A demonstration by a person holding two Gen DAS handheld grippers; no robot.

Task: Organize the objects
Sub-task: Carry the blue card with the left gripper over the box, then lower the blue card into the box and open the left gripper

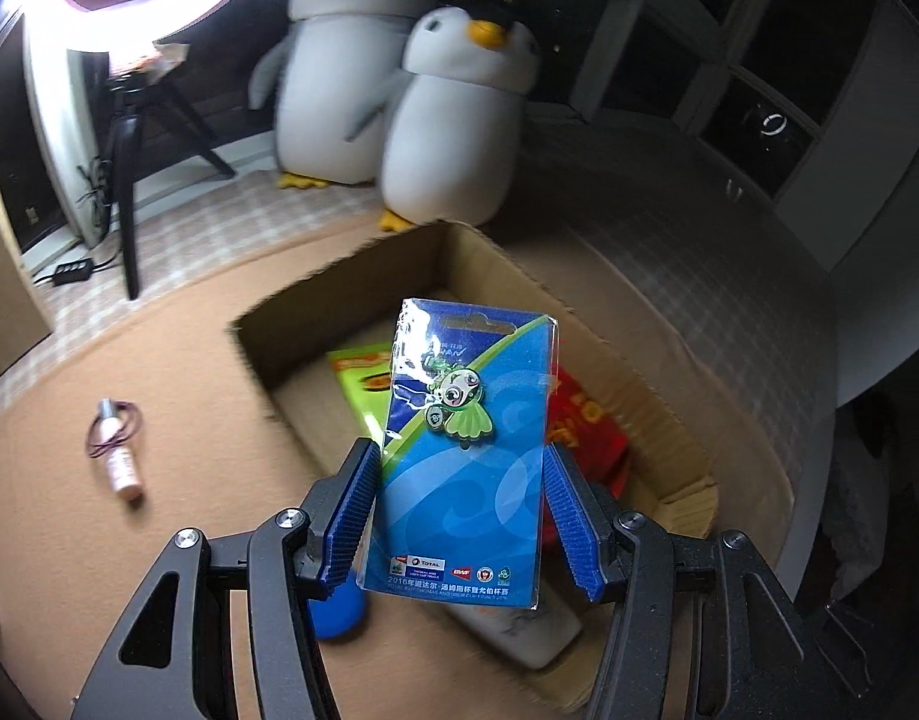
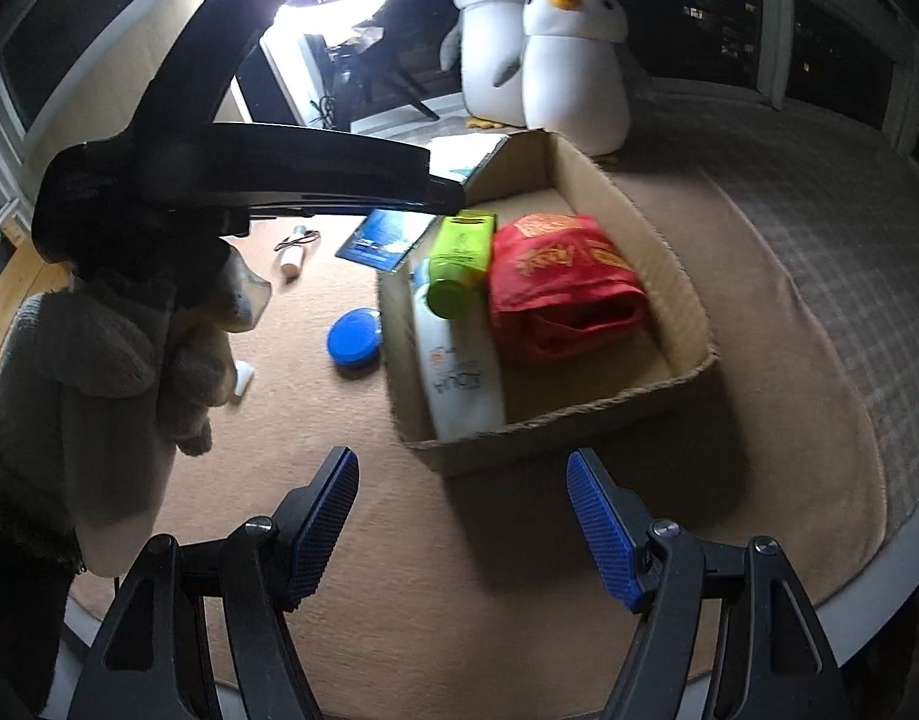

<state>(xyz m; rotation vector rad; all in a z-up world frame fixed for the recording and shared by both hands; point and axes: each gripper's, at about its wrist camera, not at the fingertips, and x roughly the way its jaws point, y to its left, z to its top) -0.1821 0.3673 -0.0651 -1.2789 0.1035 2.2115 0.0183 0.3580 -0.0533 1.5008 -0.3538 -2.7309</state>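
My left gripper (image 1: pixel 459 480) is shut on a blue badge card (image 1: pixel 465 450) with a green mascot pin and holds it upright above the cardboard box (image 1: pixel 279 324). The card also shows in the right wrist view (image 2: pixel 387 237), at the box's left edge under the left tool. The box (image 2: pixel 669 252) holds a green bottle (image 2: pixel 459 264), a white bottle (image 2: pixel 459 378) and a red bag (image 2: pixel 561 288). My right gripper (image 2: pixel 462 510) is open and empty, above the tan mat in front of the box.
A blue round lid (image 2: pixel 356 339) and a small lip balm tube (image 2: pixel 292 261) with a cord lie on the mat left of the box. Two plush penguins (image 2: pixel 543 48) stand behind the box. A ring light on a tripod (image 1: pixel 123 180) stands at the back left.
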